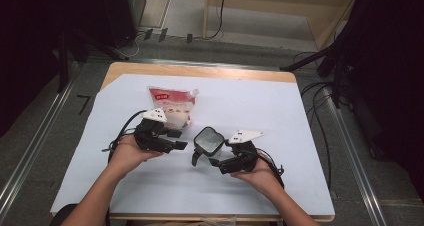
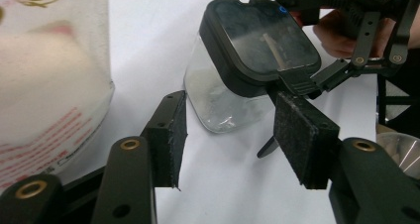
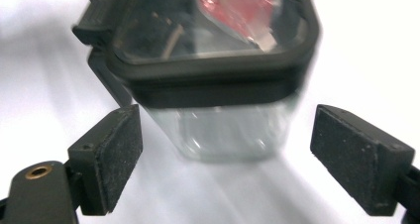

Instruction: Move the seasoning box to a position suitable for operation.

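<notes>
I hold 1 gripper in each hand over the white sheet that covers the tabletop. Between them lies a clear container with a dark lid, tipped on its side, its latch flap hanging open toward me. My left gripper sits just left of it with the jaws about half apart; in the left gripper view its 2 pads frame the container's clear base from a short way off, touching nothing. My right gripper comes in from the right and below, jaws spread wide; in the right gripper view the container lies ahead between the 2 pads, and neither pad presses on it. From the high view I cannot tell whether a right fingertip brushes the latch. Behind my left gripper a white pouch with red print and a corner spout lies flat on the sheet, near the container but apart from it.
</notes>
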Tool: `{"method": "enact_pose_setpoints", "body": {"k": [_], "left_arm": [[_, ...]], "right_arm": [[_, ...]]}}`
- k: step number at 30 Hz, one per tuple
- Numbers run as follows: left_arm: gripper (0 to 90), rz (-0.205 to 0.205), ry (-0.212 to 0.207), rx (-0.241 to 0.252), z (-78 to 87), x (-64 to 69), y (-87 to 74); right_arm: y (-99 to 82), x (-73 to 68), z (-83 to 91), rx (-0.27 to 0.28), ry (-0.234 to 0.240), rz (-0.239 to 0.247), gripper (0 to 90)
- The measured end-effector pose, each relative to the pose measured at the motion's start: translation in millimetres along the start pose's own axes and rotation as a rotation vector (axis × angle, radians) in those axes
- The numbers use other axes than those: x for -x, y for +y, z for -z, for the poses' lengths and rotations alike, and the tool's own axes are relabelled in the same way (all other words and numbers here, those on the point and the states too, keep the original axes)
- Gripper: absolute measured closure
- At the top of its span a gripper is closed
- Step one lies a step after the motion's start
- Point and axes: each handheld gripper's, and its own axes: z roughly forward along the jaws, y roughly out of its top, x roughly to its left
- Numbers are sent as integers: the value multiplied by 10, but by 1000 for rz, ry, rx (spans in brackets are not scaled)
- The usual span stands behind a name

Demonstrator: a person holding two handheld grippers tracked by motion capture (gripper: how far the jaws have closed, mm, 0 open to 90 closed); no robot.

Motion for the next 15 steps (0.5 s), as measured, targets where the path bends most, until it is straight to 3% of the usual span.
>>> {"method": "enact_pose_setpoints", "body": {"k": [4,6,12,14,15], "left_arm": [[523,1,-5,-11,-8,-4,-7],[527,-5,-8,-16,-21,9,-6],[559,-20,-19,-26,-64,45,-2],[572,-13,-30,-24,-78,54,3],[585,-15,-42,-22,-80,62,15]], "right_arm": [[-16,16,113,-19,-13,-14,134],[-20,40,183,-29,-20,-50,141],[19,123,379,20,-54,-57,347],[24,129,390,24,-64,-41,358],[26,130,408,28,-51,-29,444]]}}
